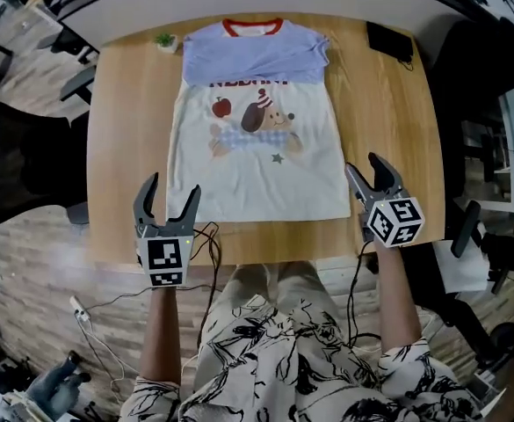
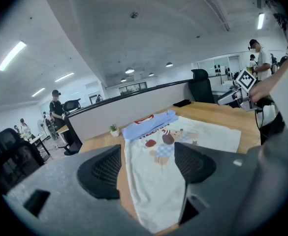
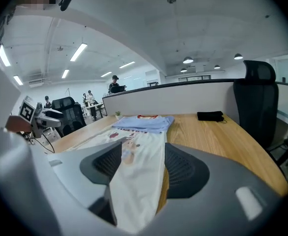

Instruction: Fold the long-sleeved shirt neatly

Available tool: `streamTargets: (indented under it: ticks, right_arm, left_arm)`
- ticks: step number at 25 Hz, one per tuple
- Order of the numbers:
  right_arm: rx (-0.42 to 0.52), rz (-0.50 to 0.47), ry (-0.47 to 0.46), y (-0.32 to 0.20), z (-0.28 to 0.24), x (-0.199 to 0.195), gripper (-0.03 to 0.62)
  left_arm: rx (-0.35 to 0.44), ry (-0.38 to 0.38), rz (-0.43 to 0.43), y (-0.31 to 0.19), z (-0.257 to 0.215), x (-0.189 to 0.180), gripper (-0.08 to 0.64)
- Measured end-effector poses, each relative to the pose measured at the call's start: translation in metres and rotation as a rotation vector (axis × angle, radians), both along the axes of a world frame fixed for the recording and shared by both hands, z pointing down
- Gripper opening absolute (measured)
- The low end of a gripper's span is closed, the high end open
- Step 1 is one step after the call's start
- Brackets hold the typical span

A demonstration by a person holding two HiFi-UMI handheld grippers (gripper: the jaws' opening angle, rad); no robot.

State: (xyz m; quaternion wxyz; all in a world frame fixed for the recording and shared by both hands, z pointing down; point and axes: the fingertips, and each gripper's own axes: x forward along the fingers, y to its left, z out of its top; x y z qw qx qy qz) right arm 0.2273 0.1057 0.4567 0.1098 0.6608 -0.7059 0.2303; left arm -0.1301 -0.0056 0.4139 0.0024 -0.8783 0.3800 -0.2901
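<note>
The shirt (image 1: 261,139) lies flat mid-bench (image 1: 125,148), hem toward the near edge. The left gripper (image 1: 174,184) and right gripper (image 1: 362,163) hover released, empty, by its 2 hem corners. Pinch both evenly, then lift together toward the collar.

Bright, even light from ceiling strips (image 3: 79,52); soft shadows, fisheye bending, dark rounded corners, foreground blurred.

Wooden bench (image 1: 125,148), three things on it.
A shirt (image 1: 261,148) lies flat mid-bench; plant (image 1: 165,40) and black pouch (image 1: 389,40) at its far corners.
</note>
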Motion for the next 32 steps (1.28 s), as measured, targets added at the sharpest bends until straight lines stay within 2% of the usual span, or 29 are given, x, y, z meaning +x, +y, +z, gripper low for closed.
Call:
streamTargets:
  ticks: [6,11,15,18,22,25,32]
  right_arm:
    - [-0.062,0.075,0.008,0.063,0.03,-0.031,0.288]
    - [-0.126,0.116,0.0,0.101,0.062,-0.046,0.288]
    - [-0.183,0.134,0.007,0.111,0.097,-0.05,0.288]
    - [-0.186,0.149,0.011,0.099,0.115,-0.056,0.288]
    - [-0.212,0.195,-0.007,0.105,0.127,-0.042,0.261]
    - [-0.235,0.234,-0.015,0.12,0.133,-0.028,0.249]
    - [-0.238,0.281,-0.046,0.124,0.139,-0.027,0.195]
  left_arm:
    - [-0.052,-0.023,-0.034,0.032,0.026,-0.07,0.347]
    - [-0.124,-0.073,-0.032,0.057,0.061,-0.099,0.347]
    - [-0.214,-0.039,-0.088,0.058,0.108,-0.116,0.345]
    - [-0.254,-0.026,-0.151,0.048,0.139,-0.135,0.324]
    - [-0.311,-0.06,-0.175,0.054,0.173,-0.133,0.302]
    - [-0.355,-0.033,-0.186,0.06,0.188,-0.121,0.291]
    - [-0.388,0.036,-0.227,0.055,0.19,-0.124,0.256]
